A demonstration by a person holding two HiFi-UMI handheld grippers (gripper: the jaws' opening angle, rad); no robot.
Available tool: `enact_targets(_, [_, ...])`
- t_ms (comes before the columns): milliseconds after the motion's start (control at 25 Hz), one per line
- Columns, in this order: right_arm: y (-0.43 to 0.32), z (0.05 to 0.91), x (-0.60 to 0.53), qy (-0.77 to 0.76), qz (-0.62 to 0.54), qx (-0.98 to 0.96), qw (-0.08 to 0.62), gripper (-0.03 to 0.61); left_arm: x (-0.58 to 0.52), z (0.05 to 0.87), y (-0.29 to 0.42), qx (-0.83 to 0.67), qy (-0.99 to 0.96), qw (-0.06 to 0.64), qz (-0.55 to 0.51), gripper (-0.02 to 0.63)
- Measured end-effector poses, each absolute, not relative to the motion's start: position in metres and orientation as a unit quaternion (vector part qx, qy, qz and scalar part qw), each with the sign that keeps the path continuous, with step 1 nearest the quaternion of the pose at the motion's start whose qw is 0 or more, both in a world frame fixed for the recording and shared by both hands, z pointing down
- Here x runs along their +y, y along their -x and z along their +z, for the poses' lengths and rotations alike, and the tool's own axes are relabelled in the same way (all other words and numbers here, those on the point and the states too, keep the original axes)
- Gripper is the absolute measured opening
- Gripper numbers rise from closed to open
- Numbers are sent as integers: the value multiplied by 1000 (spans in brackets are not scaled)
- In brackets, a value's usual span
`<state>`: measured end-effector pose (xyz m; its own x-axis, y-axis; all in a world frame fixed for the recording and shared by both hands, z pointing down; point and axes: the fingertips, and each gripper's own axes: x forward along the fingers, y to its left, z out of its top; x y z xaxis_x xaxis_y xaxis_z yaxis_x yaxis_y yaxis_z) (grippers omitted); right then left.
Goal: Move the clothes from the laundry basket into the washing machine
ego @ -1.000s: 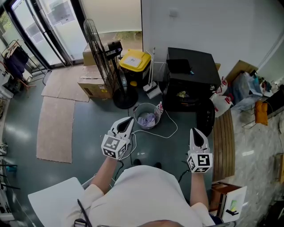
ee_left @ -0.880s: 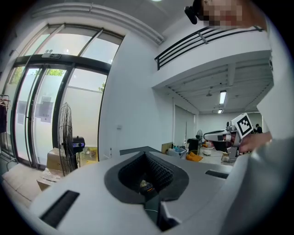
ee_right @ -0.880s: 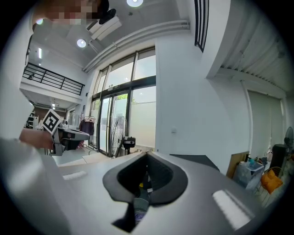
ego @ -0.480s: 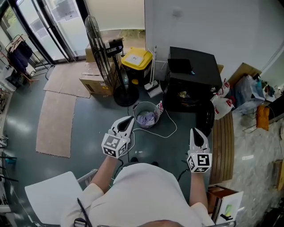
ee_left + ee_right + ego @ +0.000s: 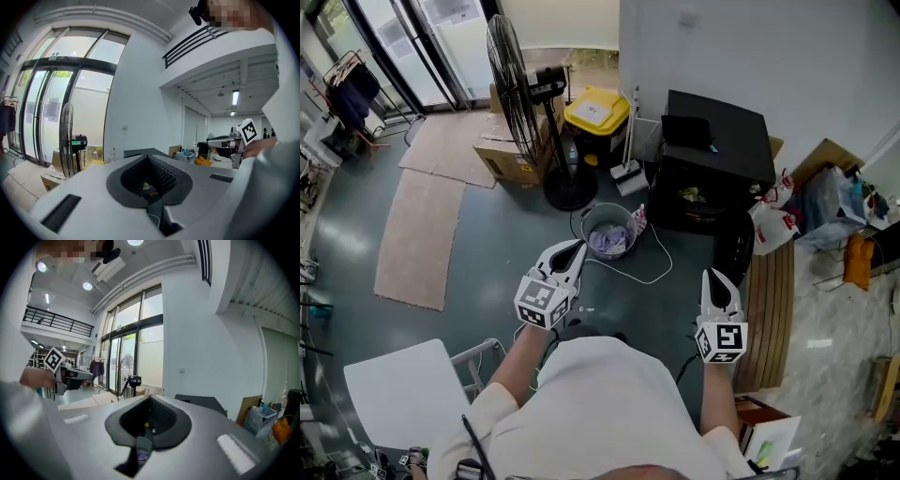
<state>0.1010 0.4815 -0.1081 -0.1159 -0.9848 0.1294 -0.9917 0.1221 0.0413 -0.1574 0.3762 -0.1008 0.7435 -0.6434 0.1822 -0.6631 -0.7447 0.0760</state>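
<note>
Both tongs are clenched on nothing. The left tongs (image 5: 576, 247) and right tongs (image 5: 713, 277) are held out level ahead of the person's chest with their tips pinched together, likely because the reach for the clothes has not begun. The laundry basket (image 5: 585, 228) stands on the floor just ahead of the left tongs' tips, with the pale purple clothes (image 5: 608, 243) heaped inside. The washing machine (image 5: 717, 150) stands farther off, ahead of the right tongs. Its door (image 5: 734, 247) hangs open, probably ready for loading, and the basket beside it keeps the carry short. No writing is readable: the label on the yellow bin (image 5: 596, 111) is too small, and the tongs bear only square markers.
</note>
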Motion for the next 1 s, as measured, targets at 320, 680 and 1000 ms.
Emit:
enact_targets(320, [-101,-100,475,-650,35,-757,60,11,378,-90,158,-363,-925,73,84,6])
enact_targets(680, [-109,-84,447,-653,49,-753,67,11,346,-72,149,-360,-924,83,93,5])
enact_targets(1000, [-120,-83,377,-663,48,-744,63,11,270,-71,134,-349,-929,79,89,6])
